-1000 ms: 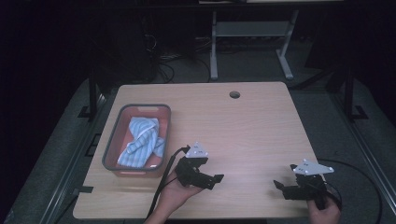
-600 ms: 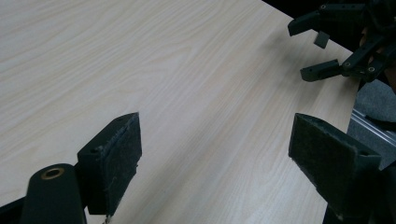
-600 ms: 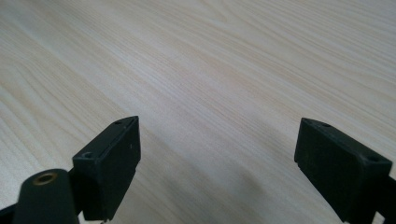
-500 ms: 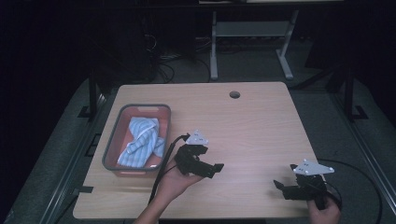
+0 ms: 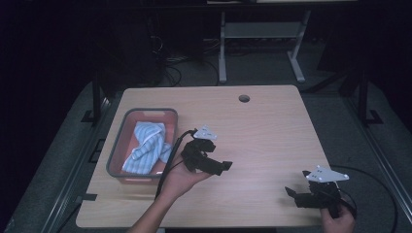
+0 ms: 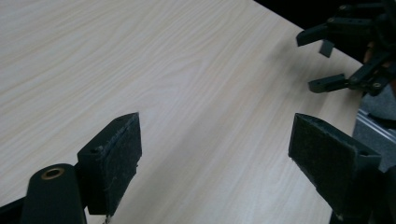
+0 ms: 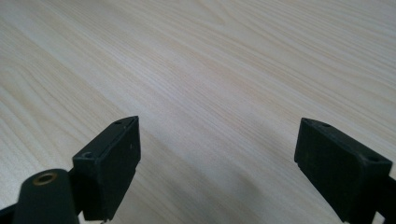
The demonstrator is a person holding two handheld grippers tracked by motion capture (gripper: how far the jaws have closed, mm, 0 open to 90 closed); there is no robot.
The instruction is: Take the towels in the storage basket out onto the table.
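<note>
My left gripper (image 5: 218, 160) is held in a hand just right of the grey bin (image 5: 116, 150), above the wooden table (image 5: 262, 131). Its jaws point right and stand open with nothing between them; the left gripper view shows my left gripper (image 6: 215, 135) over bare wood. A blue-and-white striped cloth (image 5: 145, 148) lies crumpled inside the bin. My right gripper (image 5: 296, 187) sits low at the table's front right corner, open and empty. Bare wood lies between the jaws of my right gripper (image 7: 217, 140) in its own view. The right gripper (image 6: 345, 60) also shows far off in the left gripper view.
A round cable hole (image 5: 244, 98) sits near the table's far edge. Black cables trail from both grippers. A metal stand (image 5: 262, 43) and dark floor lie beyond the table.
The left hand has carried its gripper away from the front edge, farther onto the table beside the bin. The right gripper has stayed where it was.
</note>
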